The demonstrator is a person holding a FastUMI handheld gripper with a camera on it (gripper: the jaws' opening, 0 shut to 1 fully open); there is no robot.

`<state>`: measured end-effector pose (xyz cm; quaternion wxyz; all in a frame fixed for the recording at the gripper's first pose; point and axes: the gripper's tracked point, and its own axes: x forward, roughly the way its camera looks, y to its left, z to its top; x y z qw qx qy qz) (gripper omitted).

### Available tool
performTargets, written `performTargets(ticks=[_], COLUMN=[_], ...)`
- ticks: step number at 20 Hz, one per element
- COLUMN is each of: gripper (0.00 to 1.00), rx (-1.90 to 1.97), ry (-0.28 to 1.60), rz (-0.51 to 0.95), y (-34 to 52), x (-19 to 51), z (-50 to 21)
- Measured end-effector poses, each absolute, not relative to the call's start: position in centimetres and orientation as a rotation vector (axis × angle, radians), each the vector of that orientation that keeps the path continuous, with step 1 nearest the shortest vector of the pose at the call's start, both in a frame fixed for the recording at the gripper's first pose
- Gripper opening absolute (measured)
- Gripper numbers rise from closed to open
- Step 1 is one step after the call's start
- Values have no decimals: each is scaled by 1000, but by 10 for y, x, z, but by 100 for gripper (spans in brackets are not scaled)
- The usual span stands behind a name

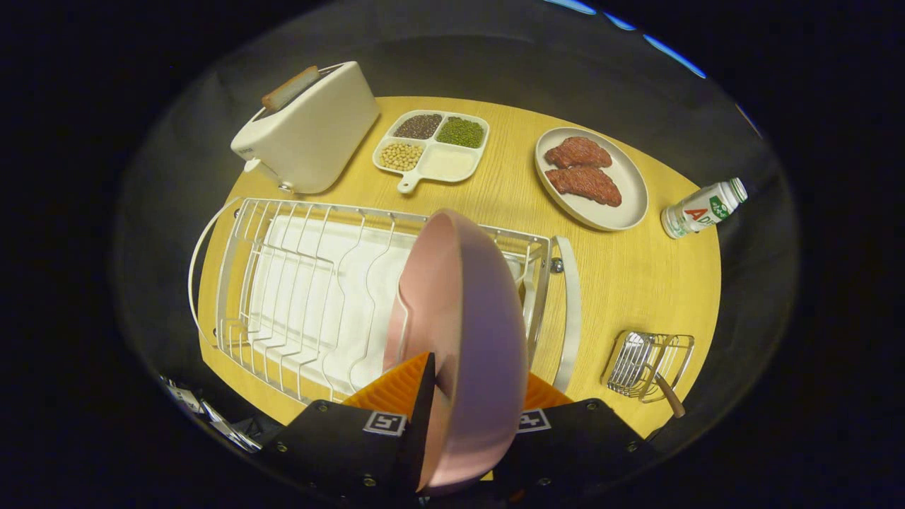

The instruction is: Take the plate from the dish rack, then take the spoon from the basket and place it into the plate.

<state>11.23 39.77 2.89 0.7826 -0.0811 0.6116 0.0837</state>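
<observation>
The gripper [463, 399] is clenched on a round pink plate [459, 339], which stands on edge between its two fingers: one finger presses the plate's hollow face, the other its back, and the plate's lower rim reaches down between the finger bases. The plate rises from the jaws and tilts slightly, its upper rim covering part of the white wire dish rack [297, 283] just beyond.

That rack sits on a round, light wooden table [636, 283]. A white drip mat lies under its wires and curved white handles close off each end. The plate's lower half is in front of the rack's near rail; whether any part of it touches the wires cannot be told.

Off to one side of the fingers, near the table's edge and well apart from the rack, stands a small wire basket [647, 364]. A spoon [668, 396] with a wooden handle lies in it, the handle sticking out over the basket's near rim.

Farther off, beyond the rack, stand a white toaster [311, 134] with a slice of bread in its slot, a white four-compartment dish [433, 148] of beans and grains, and an oval white plate [594, 180] carrying two slabs of red meat. A small white bottle [703, 208] with a green cap lies on its side at the table's edge, just beside the oval plate.
</observation>
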Motion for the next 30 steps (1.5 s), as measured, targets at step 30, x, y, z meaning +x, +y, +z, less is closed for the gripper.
performTargets(ticks=[30], gripper=[32], rx=[271], ry=[1220], rz=[384], y=[364], x=[-22], z=[105])
